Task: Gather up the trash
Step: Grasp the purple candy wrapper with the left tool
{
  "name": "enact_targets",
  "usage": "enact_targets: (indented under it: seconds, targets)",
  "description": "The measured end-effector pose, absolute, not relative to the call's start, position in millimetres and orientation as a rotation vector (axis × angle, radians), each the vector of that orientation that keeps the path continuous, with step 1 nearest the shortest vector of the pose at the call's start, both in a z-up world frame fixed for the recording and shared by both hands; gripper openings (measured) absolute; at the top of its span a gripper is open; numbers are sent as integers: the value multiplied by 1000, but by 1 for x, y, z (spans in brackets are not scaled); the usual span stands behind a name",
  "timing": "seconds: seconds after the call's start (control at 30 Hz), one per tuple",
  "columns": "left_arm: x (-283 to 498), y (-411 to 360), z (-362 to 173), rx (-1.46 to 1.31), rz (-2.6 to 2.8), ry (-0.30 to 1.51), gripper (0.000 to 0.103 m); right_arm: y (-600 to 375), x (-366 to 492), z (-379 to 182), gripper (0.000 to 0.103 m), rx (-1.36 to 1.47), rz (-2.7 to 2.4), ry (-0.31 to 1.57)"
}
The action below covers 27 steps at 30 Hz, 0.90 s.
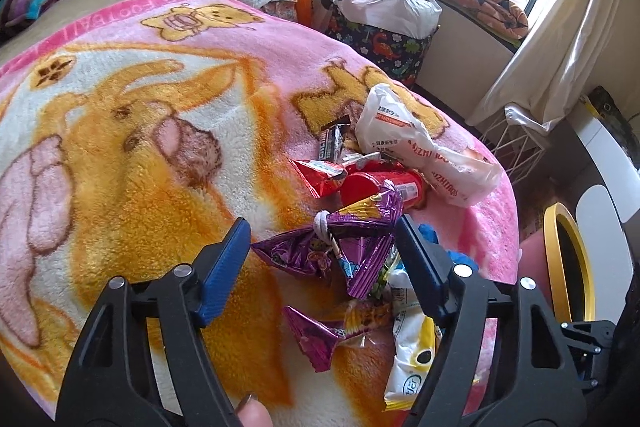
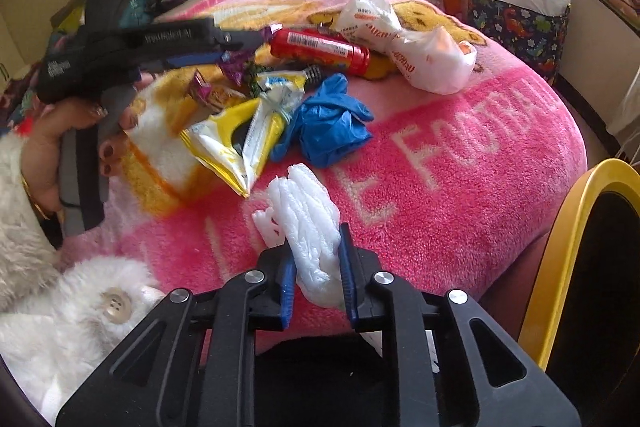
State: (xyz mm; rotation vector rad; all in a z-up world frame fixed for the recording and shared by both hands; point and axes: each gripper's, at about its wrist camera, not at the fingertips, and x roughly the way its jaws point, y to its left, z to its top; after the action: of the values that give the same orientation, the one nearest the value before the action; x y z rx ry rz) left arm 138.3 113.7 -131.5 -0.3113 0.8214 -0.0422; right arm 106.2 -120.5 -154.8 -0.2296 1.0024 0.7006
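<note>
Left gripper (image 1: 324, 239): jaws held wide, purple wrapper (image 1: 344, 247) bracketed between them on the bed blanket (image 1: 120, 147), its long axis crossing the gap, pads not seen pressing. Right gripper (image 2: 316, 267): narrowed onto white crumpled plastic (image 2: 308, 211), further from the wrapper.

Left claw (image 2: 240, 45) motion-blurred in right wrist view; can't tell what its tips touch. Yellow-rimmed bin (image 2: 560, 267) cut off by right edge in both views, contents dark. Blue glove (image 1: 430, 233) mostly hidden behind left claw's right finger. White wad (image 2: 308, 223): lower end hidden between right claw's pads.
</note>
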Motion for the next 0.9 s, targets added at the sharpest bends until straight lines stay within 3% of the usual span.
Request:
enact_targets:
  seconds: [0.07, 0.1, 0.13, 0.43, 0.9]
  targets:
    - [138, 111, -131, -297, -45, 826, 61, -124, 105, -149, 18, -190, 701, 992]
    - [138, 110, -132, -291, -46, 829, 54, -125, 105, -146, 18, -172, 703, 989]
    - [138, 109, -132, -286, -47, 834, 25, -126, 104, -143, 18, -157, 705, 986]
    - [133, 104, -126, -286, -68, 835, 14, -130, 100, -112, 18, -78, 715, 925]
    - [122, 90, -85, -308, -112, 745, 13, -147, 101, -83, 18, 21, 691, 846]
